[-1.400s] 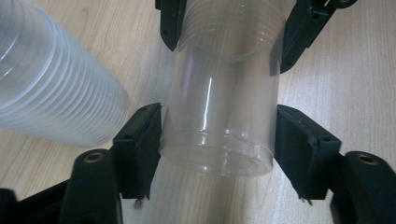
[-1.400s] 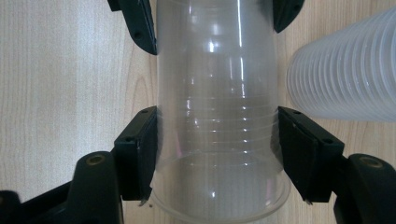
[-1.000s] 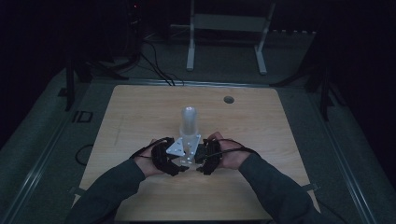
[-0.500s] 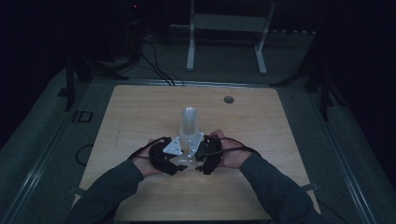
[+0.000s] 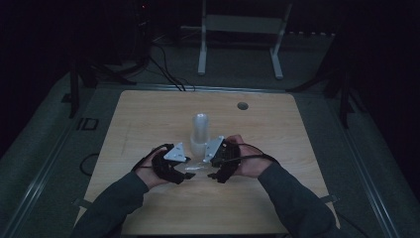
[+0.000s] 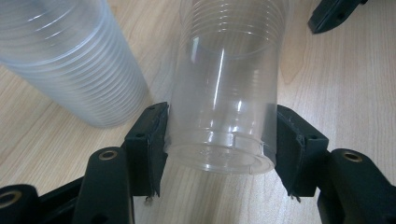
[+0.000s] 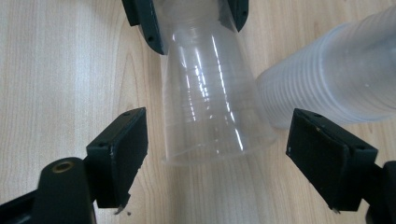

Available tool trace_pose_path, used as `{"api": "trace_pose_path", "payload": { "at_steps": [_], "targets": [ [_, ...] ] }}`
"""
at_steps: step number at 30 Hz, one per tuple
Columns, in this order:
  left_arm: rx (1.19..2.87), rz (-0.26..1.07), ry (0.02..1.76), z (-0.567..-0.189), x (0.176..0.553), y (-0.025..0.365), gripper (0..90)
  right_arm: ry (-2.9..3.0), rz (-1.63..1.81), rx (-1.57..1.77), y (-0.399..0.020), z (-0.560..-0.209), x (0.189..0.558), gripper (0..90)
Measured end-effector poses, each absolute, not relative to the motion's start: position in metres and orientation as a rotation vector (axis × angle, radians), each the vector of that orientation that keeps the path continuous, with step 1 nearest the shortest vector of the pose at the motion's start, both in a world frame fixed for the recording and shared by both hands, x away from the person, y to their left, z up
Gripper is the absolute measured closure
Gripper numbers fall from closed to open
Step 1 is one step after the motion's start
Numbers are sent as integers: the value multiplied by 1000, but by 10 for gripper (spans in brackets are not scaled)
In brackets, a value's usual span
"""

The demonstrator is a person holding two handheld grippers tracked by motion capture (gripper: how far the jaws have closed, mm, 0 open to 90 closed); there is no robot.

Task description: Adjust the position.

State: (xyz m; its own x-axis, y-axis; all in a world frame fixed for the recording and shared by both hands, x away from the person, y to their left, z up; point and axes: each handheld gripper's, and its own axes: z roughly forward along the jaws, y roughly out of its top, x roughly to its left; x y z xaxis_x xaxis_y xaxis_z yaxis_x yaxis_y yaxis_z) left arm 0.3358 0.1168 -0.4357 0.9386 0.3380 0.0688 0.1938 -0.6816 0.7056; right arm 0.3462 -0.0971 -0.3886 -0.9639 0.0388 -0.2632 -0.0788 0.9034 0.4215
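High view: fixed above the near edge of the surface [image 5: 148, 114], facing forward and down, far enough to take in the whole top and the dark floor beyond. Left gripper view: close, low over the wood, looking along its own jaws at the base of the clear cup [image 6: 224, 93]. Right gripper view: equally close, facing the opposite way, toward the cup's open rim. Shared by both: that cup and the cup stack [image 7: 336, 70] beside it.

No readable text, label, brand or number on anything (scene dim, surfaces plain).
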Motion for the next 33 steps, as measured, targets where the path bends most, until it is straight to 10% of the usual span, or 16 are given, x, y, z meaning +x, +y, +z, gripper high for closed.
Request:
{"api": "trace_pose_path", "payload": {
  "at_steps": [33],
  "targets": [
    [2126,291,509,-435,327,151,417,2746,803,134,-126,-389,351,206]
  ]
}}
